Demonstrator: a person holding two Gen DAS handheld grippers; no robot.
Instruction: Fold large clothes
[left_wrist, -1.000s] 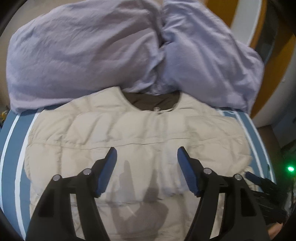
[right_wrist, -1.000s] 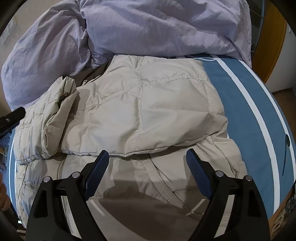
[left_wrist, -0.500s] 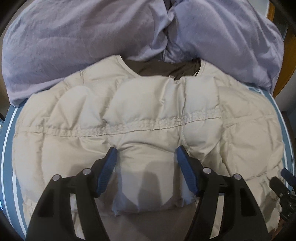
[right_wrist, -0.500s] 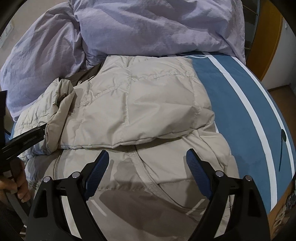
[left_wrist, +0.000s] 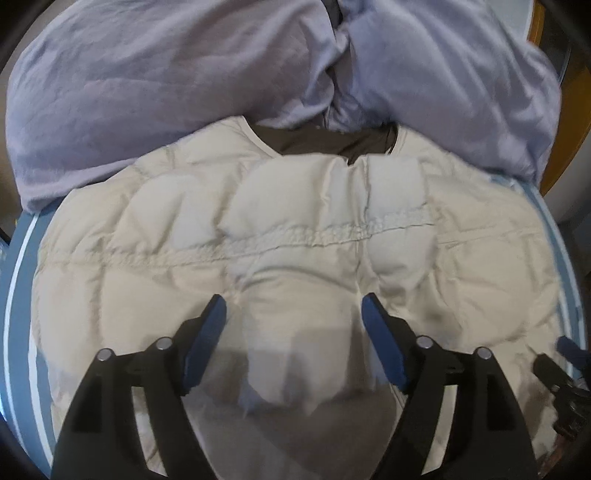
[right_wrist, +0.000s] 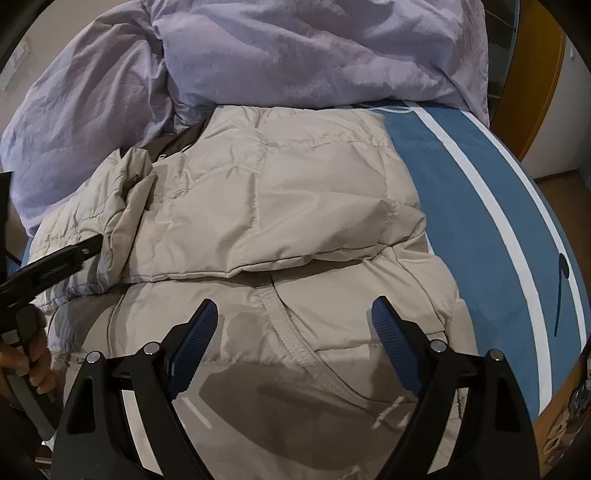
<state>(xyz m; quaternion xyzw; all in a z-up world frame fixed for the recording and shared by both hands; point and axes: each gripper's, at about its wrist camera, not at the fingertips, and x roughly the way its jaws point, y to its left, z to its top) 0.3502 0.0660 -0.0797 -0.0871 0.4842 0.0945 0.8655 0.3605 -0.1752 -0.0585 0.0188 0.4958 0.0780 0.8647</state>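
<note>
A beige quilted puffer jacket (left_wrist: 295, 236) lies on the blue bed cover, collar toward the far side, brown lining showing at the neck. My left gripper (left_wrist: 293, 314) is open, low over the jacket's folded-in middle, with padding bulging between its fingers. In the right wrist view the jacket (right_wrist: 280, 199) has its upper part folded down over the lower part, with a sleeve bunched at the left. My right gripper (right_wrist: 293, 317) is open and empty just above the lower front near the zipper seam. The left gripper's black finger (right_wrist: 55, 262) shows at the left edge, against the bunched sleeve.
A rumpled lilac duvet (left_wrist: 184, 85) is piled along the far side, touching the jacket's collar; it also shows in the right wrist view (right_wrist: 314, 48). The blue bed cover with white stripes (right_wrist: 480, 206) lies bare to the right. An orange wooden frame (right_wrist: 539, 74) stands beyond the bed.
My left gripper has moved forward and lower over the jacket, which now fills more of its view. My right gripper has shifted slightly closer. Both stayed open.
</note>
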